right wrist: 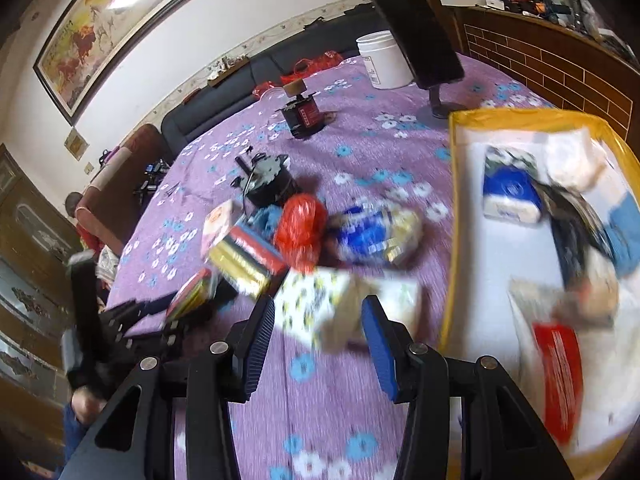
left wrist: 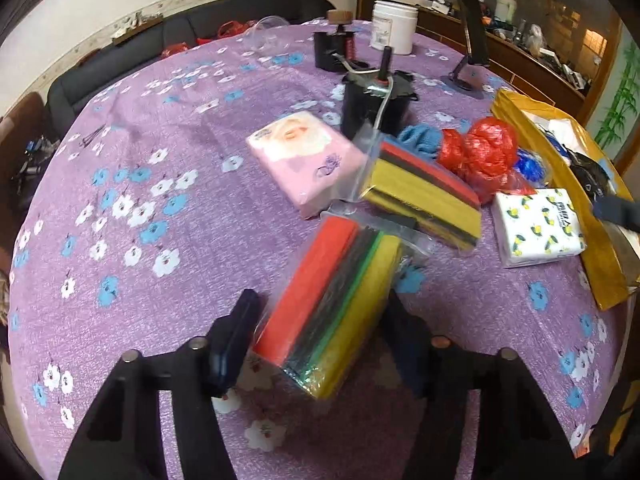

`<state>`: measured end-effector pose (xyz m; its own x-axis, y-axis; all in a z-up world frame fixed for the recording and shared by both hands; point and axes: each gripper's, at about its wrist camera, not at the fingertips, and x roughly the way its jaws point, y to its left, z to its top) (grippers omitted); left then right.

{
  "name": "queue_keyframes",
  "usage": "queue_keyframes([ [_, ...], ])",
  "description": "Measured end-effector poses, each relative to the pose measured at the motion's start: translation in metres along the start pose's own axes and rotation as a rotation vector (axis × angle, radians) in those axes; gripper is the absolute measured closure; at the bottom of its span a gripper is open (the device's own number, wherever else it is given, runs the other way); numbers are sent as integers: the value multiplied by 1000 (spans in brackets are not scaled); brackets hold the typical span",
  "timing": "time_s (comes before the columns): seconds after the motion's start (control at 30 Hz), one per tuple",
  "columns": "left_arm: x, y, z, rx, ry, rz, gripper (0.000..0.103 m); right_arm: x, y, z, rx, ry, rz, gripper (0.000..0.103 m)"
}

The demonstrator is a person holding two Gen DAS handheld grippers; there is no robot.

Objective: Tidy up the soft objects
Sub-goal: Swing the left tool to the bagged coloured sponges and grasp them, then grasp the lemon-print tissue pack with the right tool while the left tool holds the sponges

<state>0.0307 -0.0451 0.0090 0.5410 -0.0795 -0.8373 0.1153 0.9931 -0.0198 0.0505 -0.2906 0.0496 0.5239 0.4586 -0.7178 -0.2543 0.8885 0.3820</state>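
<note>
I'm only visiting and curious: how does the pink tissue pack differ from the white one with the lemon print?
The pink tissue pack shows a pale picture on top; the lemon-print tissue pack is white with small yellow fruits. The pink tissue pack lies free on the purple tablecloth, beside a sponge pack; the lemon-print tissue pack sits between the fingers of the right gripper, next to the yellow storage bag. Both are soft, wrapped, rectangular packs.

Motion blur smears the lemon-print tissue pack (right wrist: 316, 304) in the right wrist view. The yellow bag's (right wrist: 454, 216) contents are streaked beyond telling, and the picture's edge cuts it off.
</note>
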Motion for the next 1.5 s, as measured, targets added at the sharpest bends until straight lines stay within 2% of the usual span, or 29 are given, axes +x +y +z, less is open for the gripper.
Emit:
queue_keyframes([
  [0.07, -4, -2, -3, 12, -17, -7, 56, 14, 2, 11, 2, 5, -26, 54],
  [0.17, -9, -3, -3, 15, -38, -36, 60, 38, 1, 20, 21, 14, -66, 54],
  [0.3, -16, 3, -5, 2, -59, -57, 60, 49, 13, 8, -40, 74, -37, 54],
  [0.43, -14, 8, -5, -14, -45, -73, 60, 34, 49, -26, -178, 177, 143, 53],
  [0.5, -14, 8, -4, -23, -43, -74, 60, 26, 58, -34, -215, 151, 117, 52],
  [0.53, -13, 9, -3, -24, -41, -74, 59, 23, 62, -37, -245, 125, 85, 45],
  [0.6, -12, 8, -3, -25, -37, -72, 54, 22, 64, -38, -294, 85, 11, 41],
  [0.67, -9, 9, -2, -35, -27, -61, 34, 28, 61, -40, -270, 103, 4, 41],
  [0.7, -8, 10, -1, -42, -25, -55, 31, 31, 61, -41, -260, 116, 17, 41],
  [0.83, 2, 16, 6, -91, -1, -72, 29, 38, 67, -46, -254, 127, 6, 40],
  [0.93, 5, 12, 8, -71, -6, -53, 29, 44, 72, -51, -251, 129, -10, 37],
  [0.97, 5, 7, 8, -52, -8, -40, 33, 47, 74, -52, -246, 136, -16, 36],
  [1.0, 4, 3, 7, -28, -16, -31, 42, 51, 77, -53, -245, 144, -19, 36],
  [1.03, 3, -1, 6, -10, -24, -22, 66, 54, 79, -54, -250, 150, -23, 36],
  [1.17, -4, 2, 5, -15, -47, -37, 65, 64, 92, -61, -296, 128, -108, 37],
  [1.2, -7, 4, 4, -22, -58, -33, 65, 66, 91, -62, -295, 126, -128, 44],
  [1.33, -17, 14, 2, -56, -97, -36, 65, 61, 84, -61, -281, 96, -130, 46],
  [1.5, -28, 13, 1, -58, -149, -29, 65, 42, 78, -58, -239, 25, -88, 46],
])
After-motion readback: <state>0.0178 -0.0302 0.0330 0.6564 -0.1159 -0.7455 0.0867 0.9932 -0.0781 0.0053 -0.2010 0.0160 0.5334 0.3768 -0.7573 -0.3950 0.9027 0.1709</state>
